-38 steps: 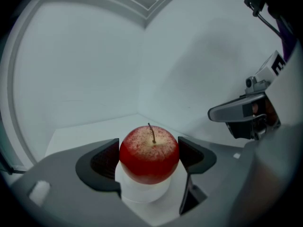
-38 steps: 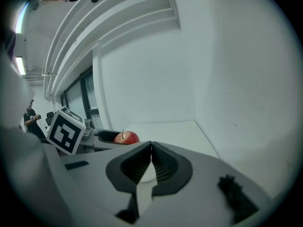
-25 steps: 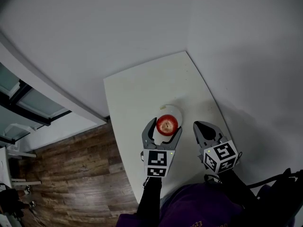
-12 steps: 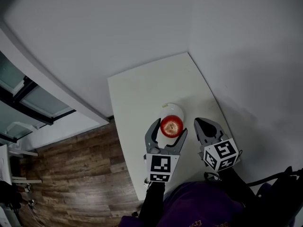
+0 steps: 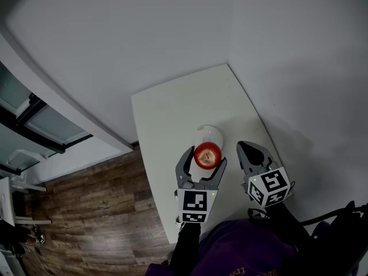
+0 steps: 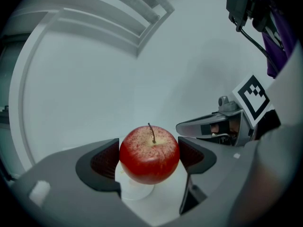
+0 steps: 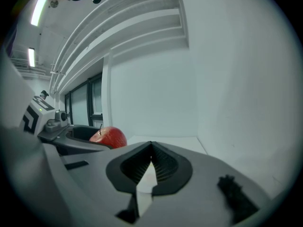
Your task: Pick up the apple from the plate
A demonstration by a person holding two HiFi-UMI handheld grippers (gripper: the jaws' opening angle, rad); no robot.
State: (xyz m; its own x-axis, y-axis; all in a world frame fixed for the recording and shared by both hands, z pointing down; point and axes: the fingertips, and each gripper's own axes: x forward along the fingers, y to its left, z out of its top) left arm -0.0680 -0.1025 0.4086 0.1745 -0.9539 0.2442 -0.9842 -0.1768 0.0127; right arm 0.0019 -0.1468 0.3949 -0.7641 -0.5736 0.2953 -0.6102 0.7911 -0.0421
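Left gripper [image 6: 149, 156]: jaws are set part-way apart and pressed against both flanks of the apple [image 6: 149, 154], which is gripped with its stem upward. Apple: red, seen over the near edge of the white plate [image 5: 210, 134]; contact with the plate cannot be determined. Right gripper [image 7: 150, 163]: jaws are brought fully together, nothing is gripped, and it is held just beside the left one. Plate: placed on the white table [image 5: 172, 111].

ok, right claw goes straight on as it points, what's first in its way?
Nothing near: the right claw points along the table toward the wall, depth unclear. The apple sits left of that line.
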